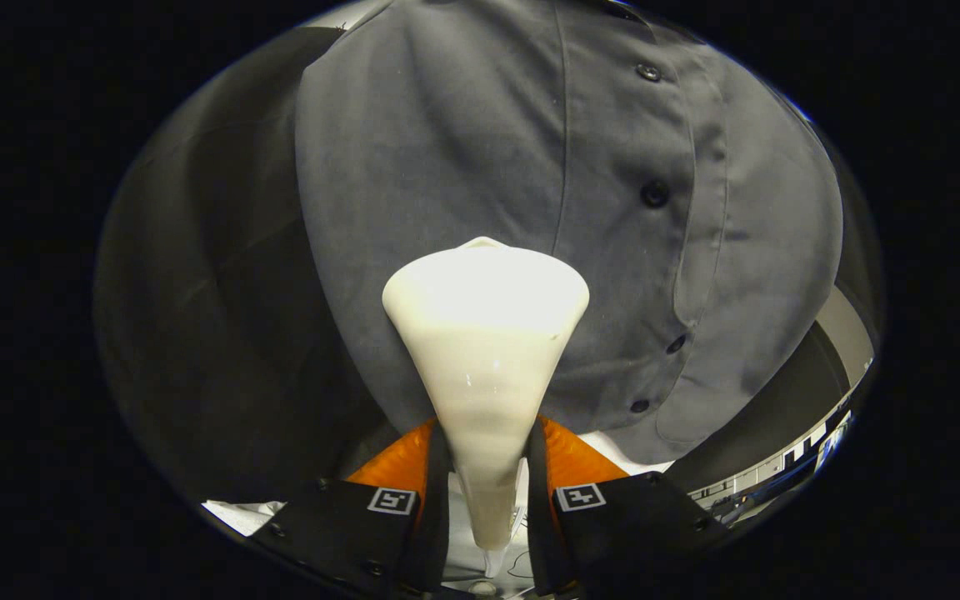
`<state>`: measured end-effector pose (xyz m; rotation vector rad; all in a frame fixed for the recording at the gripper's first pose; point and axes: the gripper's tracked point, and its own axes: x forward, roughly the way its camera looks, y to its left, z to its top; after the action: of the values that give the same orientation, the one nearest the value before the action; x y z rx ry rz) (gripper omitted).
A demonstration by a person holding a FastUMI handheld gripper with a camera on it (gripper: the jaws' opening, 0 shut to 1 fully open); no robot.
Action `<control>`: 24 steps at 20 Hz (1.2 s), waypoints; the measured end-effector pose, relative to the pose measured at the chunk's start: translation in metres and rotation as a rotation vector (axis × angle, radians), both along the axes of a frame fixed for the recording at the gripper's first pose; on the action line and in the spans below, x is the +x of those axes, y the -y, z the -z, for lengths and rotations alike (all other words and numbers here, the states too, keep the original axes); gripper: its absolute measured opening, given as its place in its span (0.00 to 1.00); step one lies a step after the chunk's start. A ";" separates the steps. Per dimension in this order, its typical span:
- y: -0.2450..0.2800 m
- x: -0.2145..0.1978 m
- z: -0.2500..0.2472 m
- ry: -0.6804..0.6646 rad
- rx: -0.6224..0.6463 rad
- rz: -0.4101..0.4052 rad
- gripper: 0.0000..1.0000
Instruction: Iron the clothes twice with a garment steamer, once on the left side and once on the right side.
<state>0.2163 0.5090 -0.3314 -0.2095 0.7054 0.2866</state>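
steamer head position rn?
In the gripper view, the steamer head is held between the jaws of the gripper, against the grey shirt, beside its button placket.

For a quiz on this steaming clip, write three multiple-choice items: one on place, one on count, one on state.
1. Where is the white cone-shaped steamer head?
A. Between the fingers, its wide end at the shirt
B. On the floor
C. Behind the shirt

2. How many dark buttons show on the grey button-up shirt?
A. One
B. Four
C. Nine

3. The gripper is:
A. Wide open, holding nothing
B. Shut on the steamer head
C. Pinching a sleeve

Key: 1 A, its neck sits between the fingers. 2 B, four run down the placket. 3 B, both fingers press its neck.
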 end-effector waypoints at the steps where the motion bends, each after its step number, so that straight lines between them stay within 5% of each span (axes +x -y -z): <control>1: 0.001 -0.003 0.006 -0.009 -0.006 0.000 0.47; 16: 0.048 -0.054 0.076 -0.163 -0.008 0.036 0.47; 24: 0.103 -0.078 -0.017 -0.060 0.098 0.072 0.47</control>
<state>0.1379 0.4059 -0.3144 -0.0821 0.7549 0.2587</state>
